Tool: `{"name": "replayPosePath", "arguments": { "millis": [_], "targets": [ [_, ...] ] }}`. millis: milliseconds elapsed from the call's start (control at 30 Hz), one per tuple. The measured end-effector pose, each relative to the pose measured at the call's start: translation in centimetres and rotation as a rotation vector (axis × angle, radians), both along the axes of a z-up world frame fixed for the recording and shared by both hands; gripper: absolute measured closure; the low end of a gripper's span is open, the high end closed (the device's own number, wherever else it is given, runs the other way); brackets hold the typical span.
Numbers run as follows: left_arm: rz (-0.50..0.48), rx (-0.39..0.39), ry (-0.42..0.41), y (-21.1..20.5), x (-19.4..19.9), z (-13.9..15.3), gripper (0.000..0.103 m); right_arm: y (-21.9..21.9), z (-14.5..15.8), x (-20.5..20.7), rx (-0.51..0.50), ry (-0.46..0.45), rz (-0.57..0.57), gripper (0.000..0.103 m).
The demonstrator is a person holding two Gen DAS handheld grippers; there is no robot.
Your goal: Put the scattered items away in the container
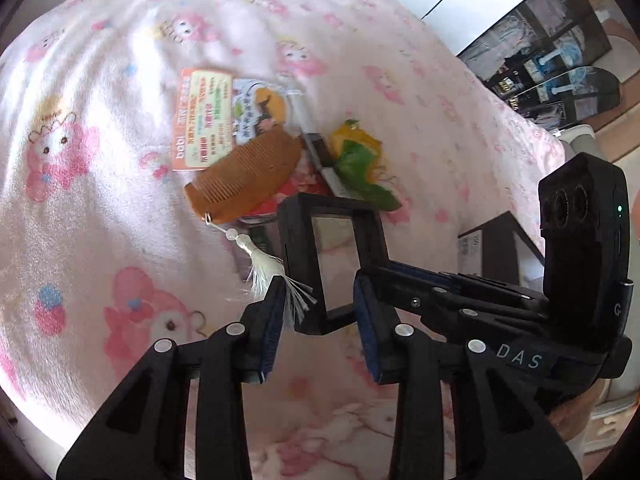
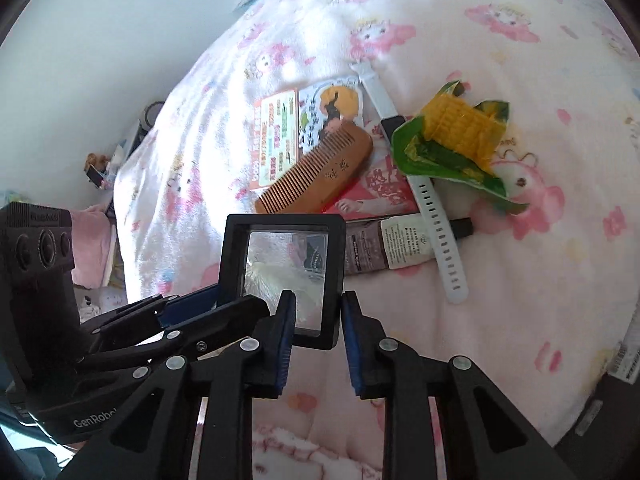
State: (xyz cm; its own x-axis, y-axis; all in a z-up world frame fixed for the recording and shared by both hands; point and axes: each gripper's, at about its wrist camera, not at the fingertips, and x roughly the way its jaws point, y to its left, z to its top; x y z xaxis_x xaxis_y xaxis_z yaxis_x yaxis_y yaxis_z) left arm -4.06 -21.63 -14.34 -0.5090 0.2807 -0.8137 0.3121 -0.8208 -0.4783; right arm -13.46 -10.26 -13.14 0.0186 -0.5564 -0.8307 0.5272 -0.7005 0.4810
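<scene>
A black-framed square display case [image 1: 332,264] [image 2: 286,276] with a clear film lies on the pink blanket [image 1: 100,200] [image 2: 520,300]. My left gripper [image 1: 320,316] is open, its fingers on either side of the case's near corner. My right gripper [image 2: 319,334] is open too, at the case's near edge. Beyond lie a wooden comb [image 1: 248,172] [image 2: 316,168] with a white tassel [image 1: 276,280], printed cards [image 1: 204,116] [image 2: 280,136], a toy corn cob [image 1: 360,156] [image 2: 456,132], a white strap [image 2: 436,220] and a sachet [image 2: 384,248]. No container is visible.
The bed's edge drops off at the right in the left wrist view, with shelves [image 1: 540,52] beyond. In the right wrist view a white wall [image 2: 100,40] and clutter [image 2: 116,152] flank the bed's left side.
</scene>
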Motion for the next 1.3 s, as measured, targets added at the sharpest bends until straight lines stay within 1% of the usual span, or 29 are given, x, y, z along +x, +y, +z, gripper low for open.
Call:
{"name": "replayPosePath", "arguments": {
  "millis": [67, 100, 167, 233, 300, 367, 400, 467, 633, 767, 933, 1067, 1300],
  "targets": [
    [-0.045, 0.039, 0.051, 2.1, -0.1, 1.8, 0.07, 2.8, 2.5, 1.0, -0.029, 0.043, -0.039, 0.082],
    [-0.075, 0.053, 0.074, 3.3, -0.2, 2.7, 0.069, 4.1, 3.5, 1.7, -0.053, 0.048, -0.06, 0.082],
    [-0.129, 0.045, 0.116, 5.9, -0.4, 4.6, 0.069, 5.3, 5.2, 2.8, -0.092, 0.067, -0.119, 0.083],
    [-0.173, 0.045, 0.151, 8.2, -0.3, 6.1, 0.069, 7.9, 6.9, 3.2, -0.113, 0.112, -0.172, 0.083],
    [-0.213, 0.055, 0.172, 10.5, -0.7, 7.0, 0.069, 9.9, 8.1, 3.2, -0.121, 0.145, -0.222, 0.083],
    [-0.262, 0.065, 0.182, 13.0, -1.1, 7.5, 0.069, 12.2, 8.5, 3.7, -0.116, 0.179, -0.271, 0.083],
    [-0.281, 0.057, 0.181, 14.3, -1.5, 7.6, 0.069, 13.4, 8.7, 3.5, -0.11, 0.197, -0.293, 0.083],
    [-0.31, 0.038, 0.173, 16.8, -2.1, 7.7, 0.07, 16.0, 8.5, 3.7, -0.107, 0.214, -0.332, 0.083],
    [-0.402, 0.041, 0.16, 22.4, -3.3, 7.8, 0.07, 21.5, 7.8, 4.4, -0.083, 0.228, -0.421, 0.083],
    [-0.511, 0.051, 0.141, 27.1, -5.0, 7.9, 0.07, 26.1, 7.1, 3.9, -0.091, 0.187, -0.476, 0.083],
    [-0.624, 0.056, 0.106, 32.6, -8.0, 7.4, 0.071, 30.3, 7.4, 3.0, 0.011, 0.219, -0.511, 0.083],
    [-0.681, 0.048, 0.086, 35.8, -9.8, 6.4, 0.071, 32.7, 6.6, 1.8, 0.086, 0.22, -0.518, 0.083],
    [-0.729, 0.074, 0.004, 39.2, -11.4, 2.5, 0.071, 36.0, 3.4, 0.0, 0.14, 0.142, -0.534, 0.082]
  ]
}}
